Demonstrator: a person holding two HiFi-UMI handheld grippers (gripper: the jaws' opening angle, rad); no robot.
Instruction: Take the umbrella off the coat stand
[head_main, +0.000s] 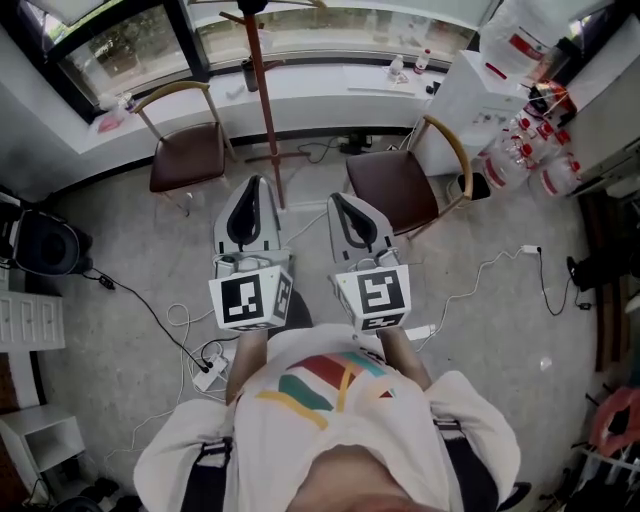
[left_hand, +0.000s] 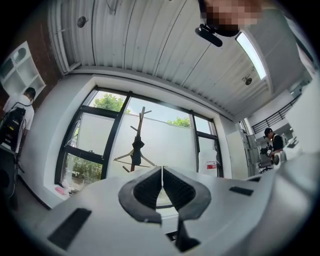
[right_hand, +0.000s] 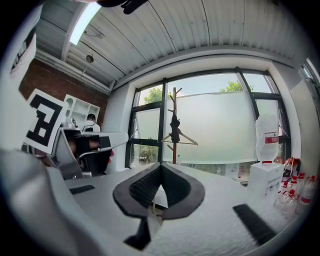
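At the far side of the room, against the window, the coat stand (head_main: 267, 100) is standing between two chairs, and the umbrella (left_hand: 136, 149) is hanging on it as a dark, folded bundle close to the pole, high on the stand. A wire hanger (left_hand: 121, 157) is hanging just beneath it on the same pole.

Hazards from this position, as a judgement:
- Both tools are presenting closed jaws. The left gripper (head_main: 256, 183) and the right gripper (head_main: 337, 198) are each showing their pads meeting at the tips with nothing between them. Arriving at the umbrella without opening first is likely to push it around the pole instead of gripping it.
- The hanger is sitting so close below the umbrella that a low grasp is risking catching the wire and dragging it off as well.
- A sideways or near-directed pull, not a lift clear of the hook, is risking tipping the slim stand.
- Cables (head_main: 160, 320) are lying across the floor on the near left, which is posing a trip risk during the approach.

Relative position: the umbrella is hanging well apart from both grippers, farther away and higher, slightly left of the left gripper's line and nearly straight ahead of the right gripper.
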